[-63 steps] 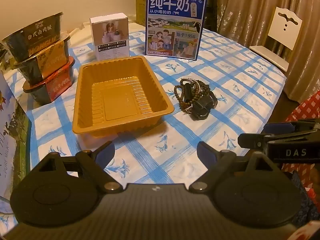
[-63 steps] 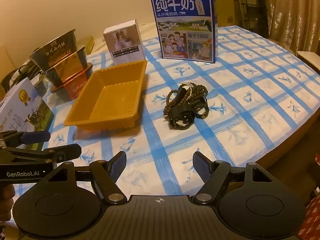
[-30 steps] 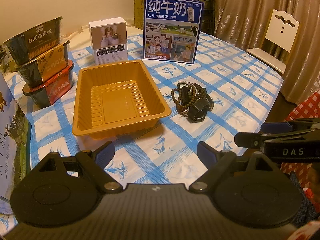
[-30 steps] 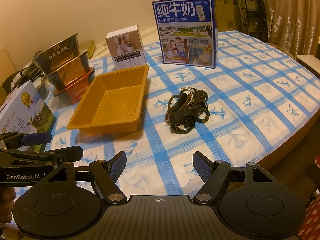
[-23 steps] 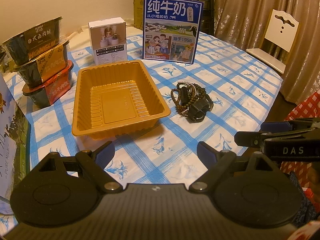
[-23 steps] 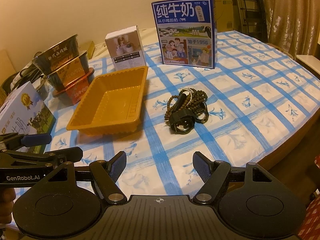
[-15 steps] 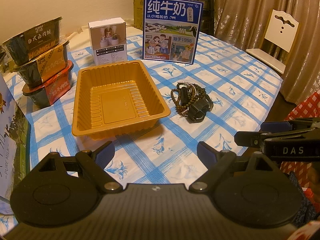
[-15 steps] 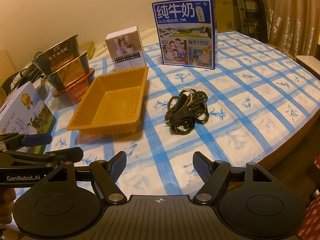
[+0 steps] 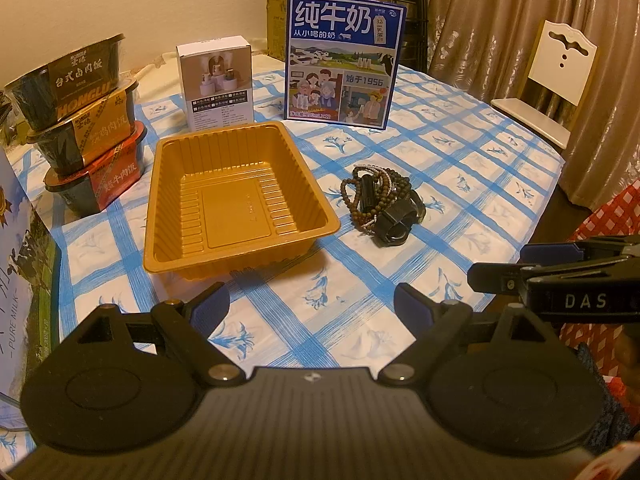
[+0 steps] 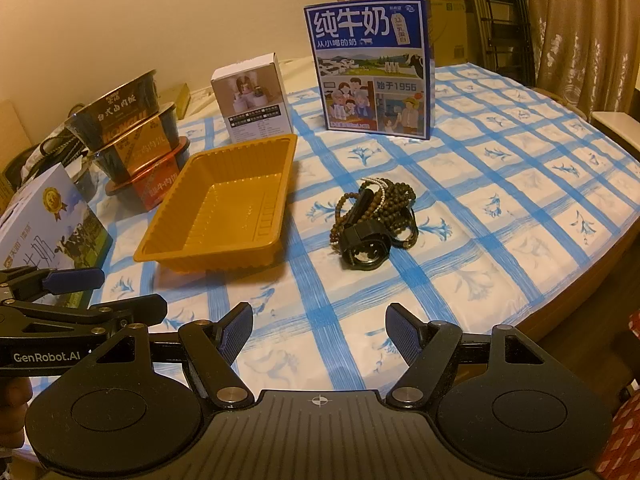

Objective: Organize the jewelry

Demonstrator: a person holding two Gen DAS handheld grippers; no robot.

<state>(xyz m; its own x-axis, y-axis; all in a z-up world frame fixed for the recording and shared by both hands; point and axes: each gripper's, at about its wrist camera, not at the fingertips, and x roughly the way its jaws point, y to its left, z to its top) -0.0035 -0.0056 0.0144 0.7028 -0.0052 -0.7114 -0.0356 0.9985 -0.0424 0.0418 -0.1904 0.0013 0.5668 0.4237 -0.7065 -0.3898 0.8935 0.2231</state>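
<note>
Nearby, both claws, left [image 9: 310,300] and right [image 10: 319,326], wide open and empty, short of tray [image 9: 240,272] and jewelry pile [image 9: 380,204]

The blue milk carton [image 9: 346,62] reads "纯牛奶", "从小喝的奶" and "始于1956". The top bowl [image 9: 68,76] of the stack says "台式卤肉饭" and "HONGLU". The box at the left edge [image 9: 24,288] shows "PURE MILK". The right gripper [image 9: 568,276] bears "DAS", the left gripper [image 10: 76,300] "GenRobot.AI".

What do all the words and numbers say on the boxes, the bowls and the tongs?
"纯牛奶", "从小喝的奶", "始于1956": blue milk carton.
"台式卤肉饭", "HONGLU": top bowl in the stacked meal bowls; lower bowl labels only partly readable.
"PURE MILK": milk box at the left edge.
"DAS": right tongs.
"GenRobot.AI": left tongs.
Small white box: print too small to read.
</note>
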